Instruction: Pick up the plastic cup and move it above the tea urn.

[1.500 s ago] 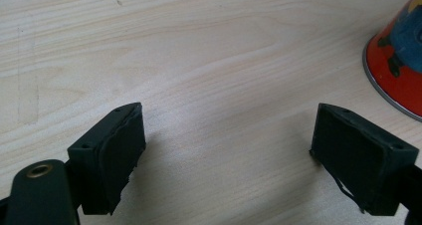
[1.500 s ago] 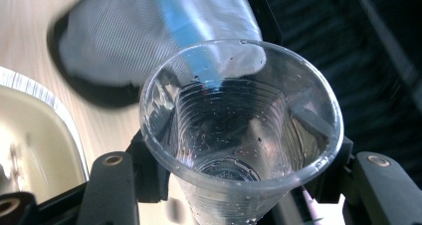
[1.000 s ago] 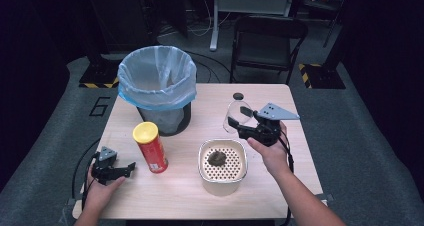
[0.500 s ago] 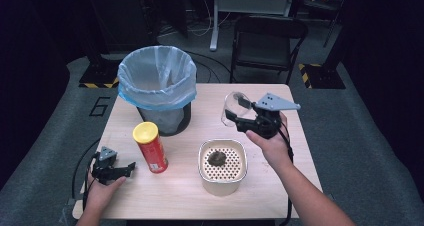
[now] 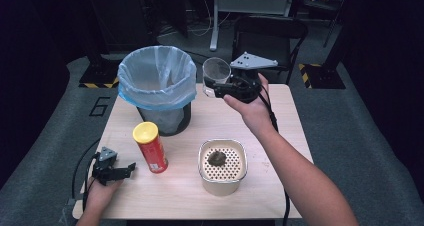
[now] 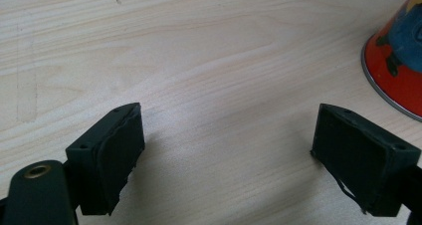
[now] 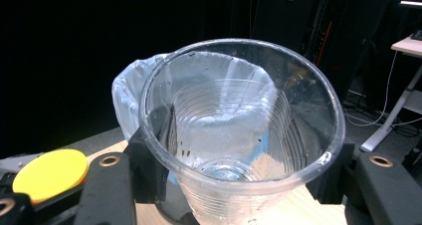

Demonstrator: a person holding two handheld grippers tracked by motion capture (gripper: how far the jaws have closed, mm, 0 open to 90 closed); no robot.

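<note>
My right gripper (image 5: pixel 214 89) is shut on a clear plastic cup (image 5: pixel 217 72), held in the air just right of the trash bin (image 5: pixel 157 88) with its light blue bag. In the right gripper view the cup (image 7: pixel 239 135) stands upright between both jaws, the bag (image 7: pixel 130 93) behind it. My left gripper (image 5: pixel 122 169) rests on the table near the front left edge, open with nothing between its fingers (image 6: pixel 112 160). A red can with a yellow lid (image 5: pixel 150 146) stands just right of it; its red base (image 6: pixel 398 60) shows in the left gripper view.
A cream strainer pot (image 5: pixel 222 166) with a dark lump on its perforated insert sits front centre on the wooden table (image 5: pixel 280 131). A black chair (image 5: pixel 270 33) stands behind the table. The yellow can lid (image 7: pixel 50 174) shows low left in the right gripper view.
My right hand has lifted the cup off the table and carried it up and left toward the bin. The left gripper has stayed where it was.
</note>
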